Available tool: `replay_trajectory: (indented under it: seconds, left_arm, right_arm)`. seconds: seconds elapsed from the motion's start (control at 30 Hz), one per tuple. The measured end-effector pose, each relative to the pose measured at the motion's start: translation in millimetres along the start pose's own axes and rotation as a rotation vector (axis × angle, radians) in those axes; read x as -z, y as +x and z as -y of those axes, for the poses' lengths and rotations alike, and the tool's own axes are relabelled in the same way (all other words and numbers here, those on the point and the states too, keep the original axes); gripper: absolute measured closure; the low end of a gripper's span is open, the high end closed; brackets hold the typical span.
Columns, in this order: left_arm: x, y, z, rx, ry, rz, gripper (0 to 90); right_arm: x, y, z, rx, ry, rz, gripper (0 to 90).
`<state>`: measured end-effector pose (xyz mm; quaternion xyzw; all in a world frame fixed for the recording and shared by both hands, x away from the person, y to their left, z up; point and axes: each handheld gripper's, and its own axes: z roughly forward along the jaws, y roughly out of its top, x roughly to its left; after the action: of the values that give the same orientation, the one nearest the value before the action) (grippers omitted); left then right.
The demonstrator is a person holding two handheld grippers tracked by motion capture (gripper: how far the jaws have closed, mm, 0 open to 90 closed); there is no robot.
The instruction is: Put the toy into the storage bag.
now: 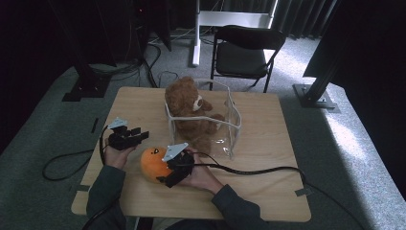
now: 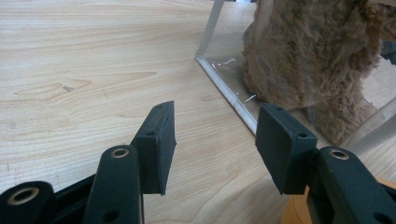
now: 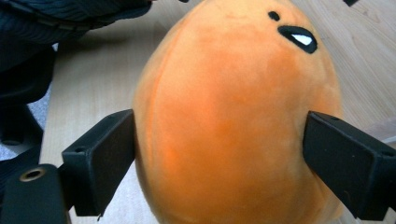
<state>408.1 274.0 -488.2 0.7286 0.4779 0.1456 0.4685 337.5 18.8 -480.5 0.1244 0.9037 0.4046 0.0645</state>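
Right gripper (image 1: 168, 178): we see its jaws spread wide around the orange plush (image 1: 153, 164), a pad against each flank (pressing or merely touching, we cannot tell).
Orange plush: sits on the wooden table (image 1: 268, 143) near the person's edge, between the two hands; in the right gripper view (image 3: 233, 116) its black eye markings face up and away.
Left gripper (image 1: 143, 135): we find it apart and empty, held low over bare wood just left of the plush.
Clear bin (image 1: 232, 122): mid-table, beyond the plush, its corner close ahead of the left jaws.
Teddy bear (image 1: 189, 108): brown, sitting inside the bin, leaning over the wall.
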Motion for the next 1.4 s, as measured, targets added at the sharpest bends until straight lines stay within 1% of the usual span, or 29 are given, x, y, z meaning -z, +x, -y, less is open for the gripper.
replay_trajectory:
  seconds: [0.07, 0.13, 0.23, 0.37, 0.43, 0.57, 0.63, 0.67, 0.73, 0.87, 1.03, 1.2, 1.4]
  left_arm:
    - [0.3, 0.3, -0.1, 0.003, -0.002, 0.0, 48.4]
    - [0.7, 0.7, -0.2, 0.002, -0.003, -0.001, 48.4]
    - [1.5, 1.2, -0.2, 0.003, -0.005, -0.001, 48.4]
    - [1.5, 1.5, 0.6, 0.004, -0.004, -0.003, 48.4]
    - [0.8, 1.5, 1.3, 0.006, -0.002, -0.003, 48.4]
    - [-0.7, 2.0, 2.8, 0.009, -0.001, -0.003, 48.4]
    - [-0.7, 2.4, 3.5, 0.007, 0.001, -0.002, 48.4]
    - [-0.7, 2.4, 3.7, 0.009, 0.002, -0.002, 48.4]
    - [-1.0, 2.3, 4.7, 0.015, 0.001, -0.001, 48.4]
    - [-1.5, 3.7, 7.2, 0.018, 0.001, -0.004, 48.4]
    - [-3.3, 4.8, 10.8, 0.017, 0.004, -0.013, 48.4]
    - [-6.2, 5.4, 14.5, 0.008, 0.015, -0.022, 48.4]
    - [-8.6, 9.0, 20.1, 0.018, 0.026, -0.034, 48.4]
  right_arm:
    - [-0.9, -1.0, -0.1, 0.006, 0.004, -0.003, 9.9]
    - [-1.6, -2.1, 0.2, 0.013, 0.01, 0.008, 9.8]
    - [-3.5, -2.6, 1.3, 0.02, 0.022, 0.007, 9.7]
    - [-5.1, -1.3, 3.0, 0.038, 0.025, 0.023, 9.7]
    - [-6.1, -1.7, 3.2, 0.042, 0.029, 0.014, 9.7]
    - [-5.7, -3.2, 2.7, 0.062, 0.039, 0.015, 10.5]
    - [-4.8, -4.6, 2.2, 0.056, 0.046, 0.012, 14.2]
    - [-3.8, -5.5, 1.5, 0.056, 0.051, 0.004, 17.4]
    - [-2.5, -5.7, 0.8, 0.057, 0.056, 0.0, 21.9]
    - [0.0, -6.6, 0.0, 0.048, 0.064, -0.01, 28.7]
    - [1.8, -6.7, -0.5, 0.053, 0.067, -0.016, 36.9]
    - [4.1, -7.2, -1.0, 0.055, 0.075, -0.021, 40.9]
    - [6.2, -5.6, -1.0, 0.053, 0.076, -0.011, 43.4]
